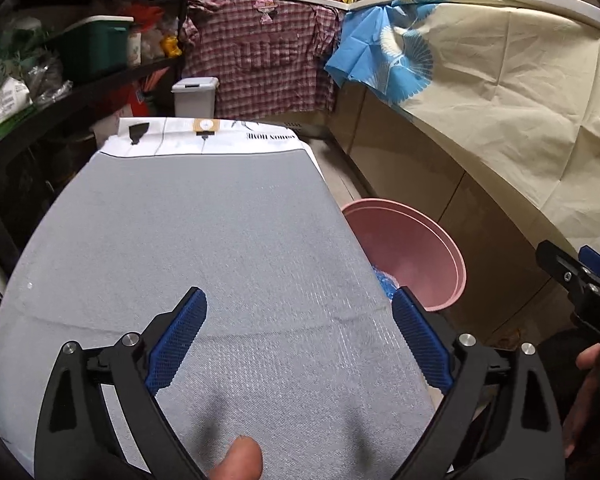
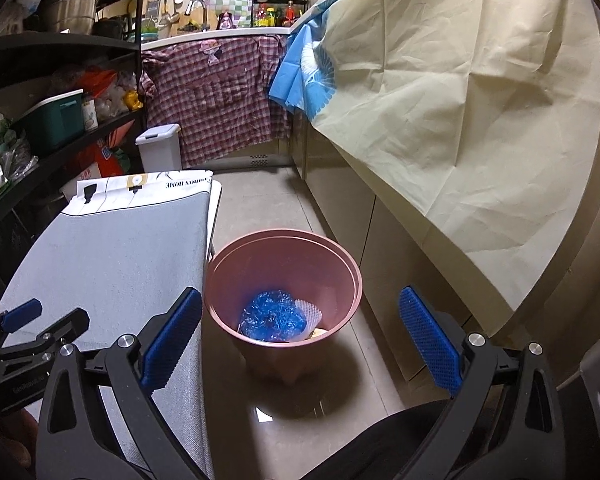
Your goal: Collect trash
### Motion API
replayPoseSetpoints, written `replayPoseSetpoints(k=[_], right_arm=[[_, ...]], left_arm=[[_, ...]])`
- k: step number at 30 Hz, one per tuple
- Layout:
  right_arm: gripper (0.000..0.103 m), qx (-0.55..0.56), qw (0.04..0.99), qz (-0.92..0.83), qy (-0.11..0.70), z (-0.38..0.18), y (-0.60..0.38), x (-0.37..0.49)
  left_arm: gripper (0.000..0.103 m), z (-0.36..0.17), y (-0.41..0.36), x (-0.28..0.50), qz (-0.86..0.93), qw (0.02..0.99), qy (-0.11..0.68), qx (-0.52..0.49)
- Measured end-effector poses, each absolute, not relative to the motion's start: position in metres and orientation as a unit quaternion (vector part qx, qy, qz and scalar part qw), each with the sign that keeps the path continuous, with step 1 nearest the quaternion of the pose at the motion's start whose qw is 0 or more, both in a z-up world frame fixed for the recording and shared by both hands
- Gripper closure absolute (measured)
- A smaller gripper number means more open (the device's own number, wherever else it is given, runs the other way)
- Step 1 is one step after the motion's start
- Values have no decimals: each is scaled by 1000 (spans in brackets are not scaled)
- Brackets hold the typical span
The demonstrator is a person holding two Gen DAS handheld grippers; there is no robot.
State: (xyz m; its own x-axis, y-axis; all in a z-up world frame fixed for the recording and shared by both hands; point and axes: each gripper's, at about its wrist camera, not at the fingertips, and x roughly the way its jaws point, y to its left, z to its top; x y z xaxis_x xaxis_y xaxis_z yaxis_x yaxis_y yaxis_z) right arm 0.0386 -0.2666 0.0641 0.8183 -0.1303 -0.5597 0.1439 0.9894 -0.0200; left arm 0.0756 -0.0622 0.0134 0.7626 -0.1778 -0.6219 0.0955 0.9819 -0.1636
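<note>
Left tool (image 1: 299, 334) spread wide and empty over the bare grey surface (image 1: 220, 240), no trash visible there. Right tool (image 2: 300, 336) likewise wide, empty, nearer the pink bin (image 2: 224, 280) just past the surface's right edge. Blue wrapper (image 2: 272, 316) and white scrap (image 2: 310, 310) already inside; open floor (image 2: 260, 208) beyond.
</note>
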Motion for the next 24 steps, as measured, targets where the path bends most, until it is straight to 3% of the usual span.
replayPoseSetpoints(k=[24], right_arm=[[6,15,952,-71,297,61,-267,42]], left_arm=[[12,18,-76,68,-95,942,320,-33]])
